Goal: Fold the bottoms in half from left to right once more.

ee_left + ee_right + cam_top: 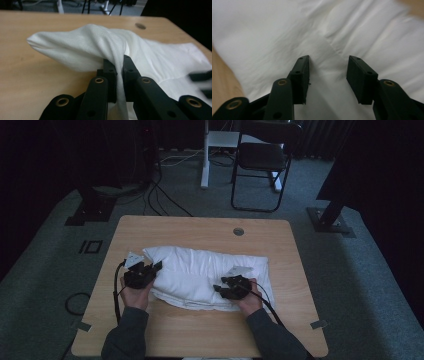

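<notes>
Your left gripper [120,65] clamped on fold of white cloth [200,275] — cloth bunched across table [200,227] middle. Your right gripper [328,72] above cloth's near edge — jaws apart, nothing pinched.

Tool [119,68]: jaws pinched shut on a fold of white cloth [100,47]
Cloth: lifted into a ridge above the tool, rest spread to its right
Counter [30,75]: light wood, beneath
</notes>
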`<state>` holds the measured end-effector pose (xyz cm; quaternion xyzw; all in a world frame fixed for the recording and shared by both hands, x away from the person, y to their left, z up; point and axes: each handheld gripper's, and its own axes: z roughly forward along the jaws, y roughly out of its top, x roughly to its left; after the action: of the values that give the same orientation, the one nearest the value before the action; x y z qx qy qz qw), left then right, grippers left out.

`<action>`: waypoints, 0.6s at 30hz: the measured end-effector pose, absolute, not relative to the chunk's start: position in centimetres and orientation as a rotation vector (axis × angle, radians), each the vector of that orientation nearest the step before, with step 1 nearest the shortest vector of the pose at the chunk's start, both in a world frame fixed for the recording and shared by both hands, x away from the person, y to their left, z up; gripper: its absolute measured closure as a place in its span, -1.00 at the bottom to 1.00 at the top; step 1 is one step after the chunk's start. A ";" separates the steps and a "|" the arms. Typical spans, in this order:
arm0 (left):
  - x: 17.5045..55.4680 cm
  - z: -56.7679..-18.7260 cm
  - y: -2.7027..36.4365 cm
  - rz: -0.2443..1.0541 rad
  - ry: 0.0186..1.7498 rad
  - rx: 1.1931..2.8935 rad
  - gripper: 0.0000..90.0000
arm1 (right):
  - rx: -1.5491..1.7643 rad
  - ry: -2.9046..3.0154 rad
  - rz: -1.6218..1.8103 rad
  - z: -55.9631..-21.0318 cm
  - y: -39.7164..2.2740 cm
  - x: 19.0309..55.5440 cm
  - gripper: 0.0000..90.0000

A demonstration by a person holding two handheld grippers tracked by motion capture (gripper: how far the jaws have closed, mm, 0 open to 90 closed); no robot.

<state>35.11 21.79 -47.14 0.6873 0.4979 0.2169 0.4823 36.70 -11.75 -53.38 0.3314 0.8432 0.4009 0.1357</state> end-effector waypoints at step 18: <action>35.7 -42.2 17.8 0.563 1.025 1.688 0.90 | 0.955 2.433 1.231 -55.7 -6.6 38.1 0.23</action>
<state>35.72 17.81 -42.23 0.7035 0.4271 0.2347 0.5174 38.07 -6.57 -55.73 0.3281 0.8354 0.4226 0.1260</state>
